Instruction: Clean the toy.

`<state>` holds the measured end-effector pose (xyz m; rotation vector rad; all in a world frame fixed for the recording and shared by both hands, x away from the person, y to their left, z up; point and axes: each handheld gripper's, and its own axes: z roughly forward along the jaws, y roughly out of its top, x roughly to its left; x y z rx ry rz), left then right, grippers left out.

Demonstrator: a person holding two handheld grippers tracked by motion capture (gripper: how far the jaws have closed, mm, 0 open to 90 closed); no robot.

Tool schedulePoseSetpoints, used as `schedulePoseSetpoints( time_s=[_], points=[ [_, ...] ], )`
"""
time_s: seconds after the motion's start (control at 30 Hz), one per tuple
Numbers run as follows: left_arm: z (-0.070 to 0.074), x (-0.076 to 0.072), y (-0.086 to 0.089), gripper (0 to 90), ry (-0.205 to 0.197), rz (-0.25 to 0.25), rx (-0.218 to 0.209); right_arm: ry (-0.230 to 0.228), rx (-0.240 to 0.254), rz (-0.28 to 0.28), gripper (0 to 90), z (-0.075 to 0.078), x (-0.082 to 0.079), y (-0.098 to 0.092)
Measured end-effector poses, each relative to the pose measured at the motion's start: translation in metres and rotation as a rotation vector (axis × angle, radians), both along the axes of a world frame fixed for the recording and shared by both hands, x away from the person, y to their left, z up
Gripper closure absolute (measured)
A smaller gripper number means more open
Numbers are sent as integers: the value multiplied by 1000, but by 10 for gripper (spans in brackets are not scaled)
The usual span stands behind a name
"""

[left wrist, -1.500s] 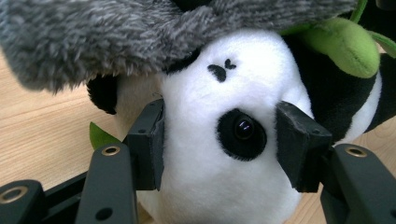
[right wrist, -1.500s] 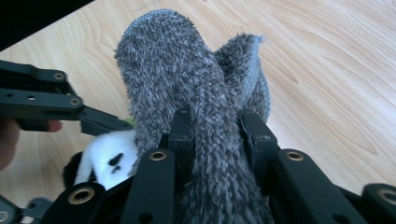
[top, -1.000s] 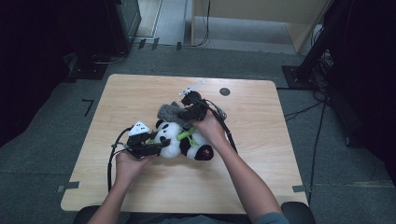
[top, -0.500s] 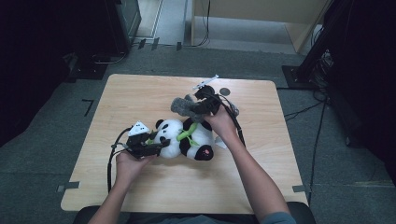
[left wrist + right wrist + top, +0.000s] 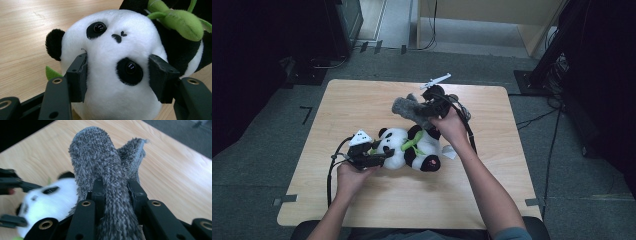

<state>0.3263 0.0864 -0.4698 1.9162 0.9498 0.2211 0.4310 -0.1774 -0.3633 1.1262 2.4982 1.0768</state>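
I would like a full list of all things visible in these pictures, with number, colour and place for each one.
panda toy: one, white and black with green leaves, lying in the middle of the table, head toward the left tool.
sock: one, grey and fuzzy, held up above the table behind the panda toy.
table: one, light wood, centre of the high view.
floor: grey, around the table, with cables at the right.
left tool: one, black, jaws on both sides of the panda toy's head; they have just been opening.
right tool: one, black, shut on the sock.
hands: two, left hand and right hand, each holding a tool.
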Motion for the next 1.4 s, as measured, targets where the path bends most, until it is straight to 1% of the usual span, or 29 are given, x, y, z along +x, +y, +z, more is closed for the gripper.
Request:
schedulePoseSetpoints(
  time_s=[0.03,0.07,0.1,0.17,0.2,0.23,0.3,0.33,0.4,0.43,0.47,0.5,0.53,0.57,0.63,0.67,0.7,0.73,0.77,0.97,1.03,1.07,1.1,1.13,1.23,1.33,1.4],
  points=[
    [0,0,0,393,-1,-1,0,-9,5,22,724,5,-2,11],
    [0,0,0,393,-1,-1,0,-9,5,22,724,5,-2,11],
    [0,0,0,394,-2,-1,2,-16,-2,45,724,7,-4,23],
    [0,0,0,393,-2,-1,1,-11,-7,69,723,7,-5,36],
    [0,0,0,393,-2,0,-1,-11,-7,69,723,7,-5,36],
    [0,0,0,393,-2,-1,1,-6,-9,78,723,5,-5,42],
    [0,0,0,390,1,1,-3,7,-18,108,723,-3,-6,59],
    [0,0,0,389,1,1,-3,7,-18,108,723,-3,-6,59],
    [0,0,0,389,0,3,-3,20,-27,123,723,-8,-7,67],
    [0,0,0,388,0,5,-3,34,-31,137,722,-14,-7,75],
    [0,0,0,388,0,5,-3,34,-31,137,722,-14,-7,75],
    [0,0,0,386,-2,7,-4,50,-40,151,722,-21,-8,81],
    [0,0,0,384,-2,7,-4,55,-41,156,721,-24,-9,83],
    [0,0,0,384,-1,8,-3,55,-41,156,721,-24,-9,83],
    [0,0,0,379,1,11,-3,73,-52,164,718,-33,-10,87],
    [0,0,0,378,1,11,-3,73,-52,164,718,-33,-10,87],
    [0,0,-1,377,6,16,1,84,-63,171,717,-39,-11,88],
    [0,0,-1,376,6,16,1,84,-63,171,717,-39,-11,88],
    [0,0,-1,377,13,21,2,86,-49,167,717,-41,-12,86],
    [1,0,-2,391,28,27,3,95,-52,159,717,-44,-9,77],
    [1,0,-2,397,30,28,5,91,-61,148,716,-44,-8,72],
    [1,0,-2,400,32,28,4,82,-74,131,716,-44,-7,65],
    [1,0,-2,402,32,29,9,85,-72,121,716,-44,-6,61],
    [1,0,-2,405,32,29,9,85,-72,121,716,-44,-6,61],
    [1,-1,-3,414,26,26,20,96,-64,94,717,-45,-5,47],
    [1,0,-3,420,28,24,17,88,-71,93,717,-44,-5,42],
    [0,0,-3,421,31,22,13,81,-81,83,716,-42,-5,37]
  ],
)
